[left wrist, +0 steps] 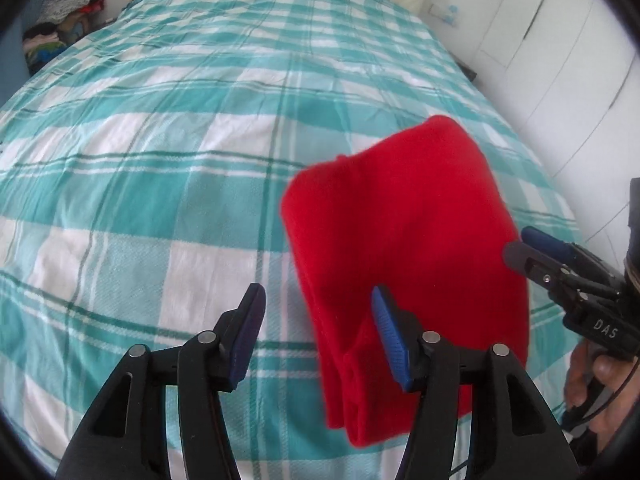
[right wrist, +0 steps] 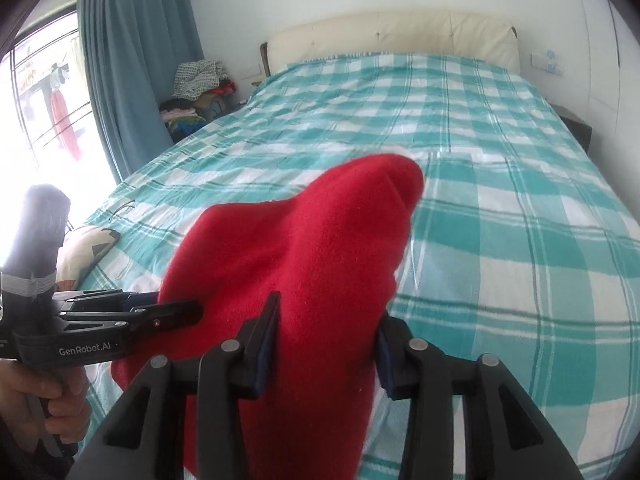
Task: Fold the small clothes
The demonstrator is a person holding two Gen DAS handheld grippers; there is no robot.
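A red fleece garment (left wrist: 408, 220), folded over and bunched, hangs just above the teal-and-white checked bed cover (left wrist: 160, 160). My left gripper (left wrist: 318, 316) is open. The garment's left edge reaches into its gap, but neither pad presses on it. My right gripper (left wrist: 524, 246) comes in from the right, its tips at the cloth's right edge. In the right wrist view the red garment (right wrist: 304, 240) fills the wide gap of my right gripper (right wrist: 326, 320) and runs loosely through it. My left gripper (right wrist: 192, 308) pokes into the cloth's left side, held by a hand (right wrist: 40, 400).
A pile of clothes (right wrist: 196, 88) sits beside the bed's far left corner, next to a blue curtain (right wrist: 132, 60). A cream headboard (right wrist: 392, 36) closes the far end. A patterned cushion (right wrist: 88, 248) lies at the bed's left edge. White wardrobe doors (left wrist: 560, 60) stand on the right.
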